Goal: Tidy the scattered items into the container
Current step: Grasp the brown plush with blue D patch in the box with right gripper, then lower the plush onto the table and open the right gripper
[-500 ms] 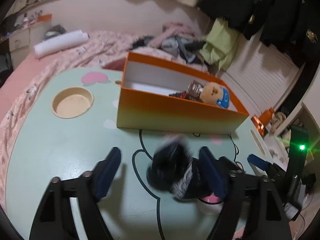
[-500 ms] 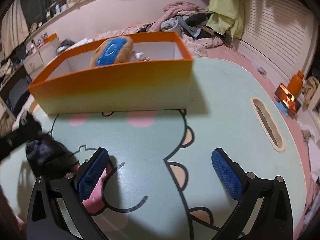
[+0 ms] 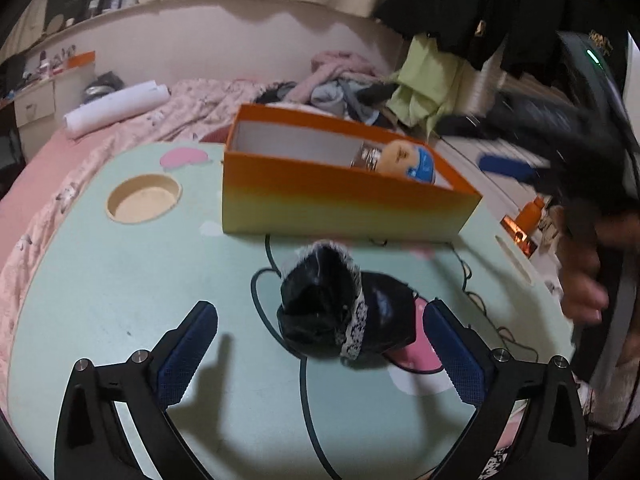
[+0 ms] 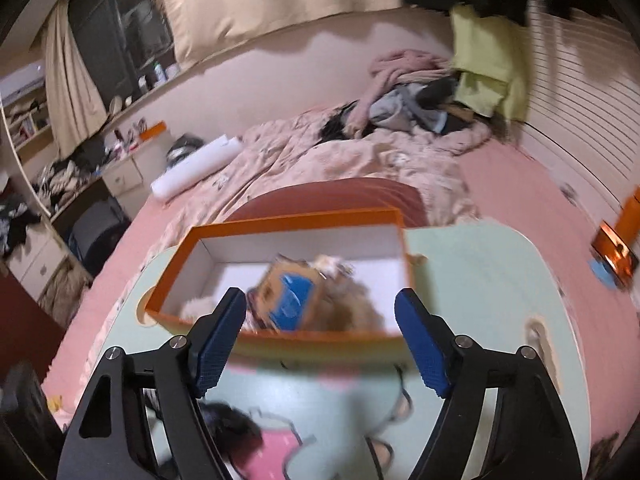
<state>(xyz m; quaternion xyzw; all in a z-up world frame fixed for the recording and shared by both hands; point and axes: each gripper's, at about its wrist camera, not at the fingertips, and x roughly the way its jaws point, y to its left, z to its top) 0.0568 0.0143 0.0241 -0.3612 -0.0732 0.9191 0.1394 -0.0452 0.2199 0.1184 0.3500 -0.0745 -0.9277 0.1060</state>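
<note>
A small black shoe [image 3: 332, 312] with a pale lace trim lies on the mint-green table [image 3: 120, 280]. It sits between the wide-open fingers of my left gripper [image 3: 320, 310], and neither pad touches it. Behind it stands the orange box [image 3: 340, 200] with a plush doll [image 3: 408, 158] inside. My right gripper [image 4: 320, 296] hovers open and empty in front of the box [image 4: 280, 220], above the doll [image 4: 292, 300]. In the left wrist view the right gripper [image 3: 508, 166] is a blur at the upper right, with a hand [image 3: 580, 280] below it.
A round cup recess [image 3: 142, 198] lies at the table's left, a slot [image 4: 540, 344] at its right. The table stands on a pink bed with a white roll [image 4: 196, 168] and piled clothes [image 4: 412, 96]. An orange bottle [image 3: 532, 212] stands beyond the right edge.
My right gripper has risen off the table and swung toward the box, its jaws a little narrower. The black shoe, blurred before, now lies still between the left fingers.
</note>
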